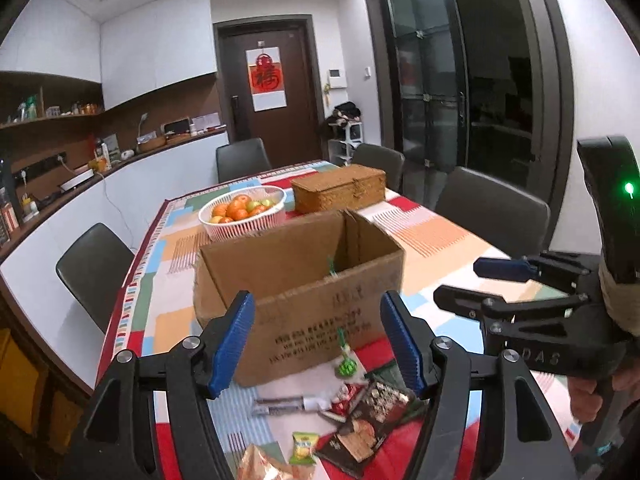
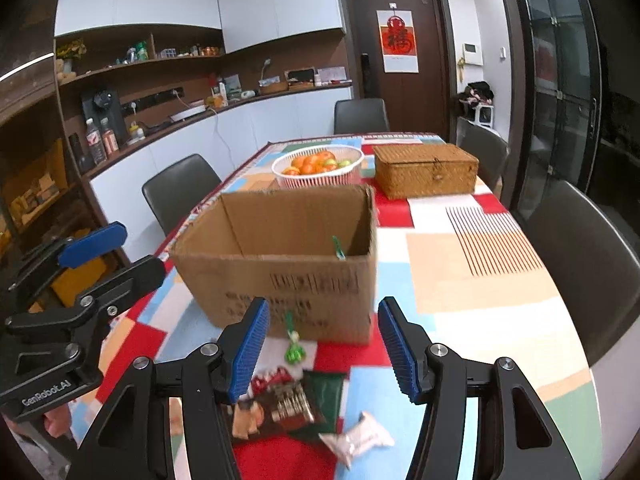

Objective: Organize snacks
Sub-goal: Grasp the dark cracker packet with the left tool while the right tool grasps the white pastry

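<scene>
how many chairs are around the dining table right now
4: one chair on the counter side, one at the far end by the door, two on the glass-door side. Any at the near end would be hidden.

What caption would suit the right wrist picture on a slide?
Open right gripper above snack packets before an open cardboard box on a patchwork tablecloth.
</scene>
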A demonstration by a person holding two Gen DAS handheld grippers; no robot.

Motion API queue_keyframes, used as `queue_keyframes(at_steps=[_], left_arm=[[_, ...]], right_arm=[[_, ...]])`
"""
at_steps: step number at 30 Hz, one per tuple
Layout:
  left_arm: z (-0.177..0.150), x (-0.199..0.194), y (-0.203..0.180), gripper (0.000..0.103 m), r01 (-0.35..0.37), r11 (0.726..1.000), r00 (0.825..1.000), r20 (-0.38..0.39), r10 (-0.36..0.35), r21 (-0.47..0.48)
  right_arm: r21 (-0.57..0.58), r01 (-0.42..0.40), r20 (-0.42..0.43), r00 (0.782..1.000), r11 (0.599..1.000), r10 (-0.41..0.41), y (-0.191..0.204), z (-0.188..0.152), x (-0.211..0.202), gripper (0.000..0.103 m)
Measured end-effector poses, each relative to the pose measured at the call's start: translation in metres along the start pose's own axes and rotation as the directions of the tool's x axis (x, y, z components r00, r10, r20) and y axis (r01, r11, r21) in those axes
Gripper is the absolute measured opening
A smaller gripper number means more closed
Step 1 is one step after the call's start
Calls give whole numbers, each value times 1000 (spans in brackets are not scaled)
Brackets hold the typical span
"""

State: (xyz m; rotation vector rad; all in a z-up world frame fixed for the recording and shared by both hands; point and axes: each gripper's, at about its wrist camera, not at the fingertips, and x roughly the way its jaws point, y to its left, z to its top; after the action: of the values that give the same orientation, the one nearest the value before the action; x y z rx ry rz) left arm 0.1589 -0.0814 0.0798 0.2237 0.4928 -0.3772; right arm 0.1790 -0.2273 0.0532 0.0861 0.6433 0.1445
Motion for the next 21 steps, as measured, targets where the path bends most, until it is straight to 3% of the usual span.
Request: queue_keyframes(at_steps=[9,21], left_arm=[[-43,-1,-16,65,58,998,996,-65,-56,28],[-95,24,-26,65,131,991,975,-181,-127,11]], right_arm=[[1,21,-104,994,1000,-21,-1,-47,-1,58],[71,17,-239,971,997,0,-7,-95,18,58]])
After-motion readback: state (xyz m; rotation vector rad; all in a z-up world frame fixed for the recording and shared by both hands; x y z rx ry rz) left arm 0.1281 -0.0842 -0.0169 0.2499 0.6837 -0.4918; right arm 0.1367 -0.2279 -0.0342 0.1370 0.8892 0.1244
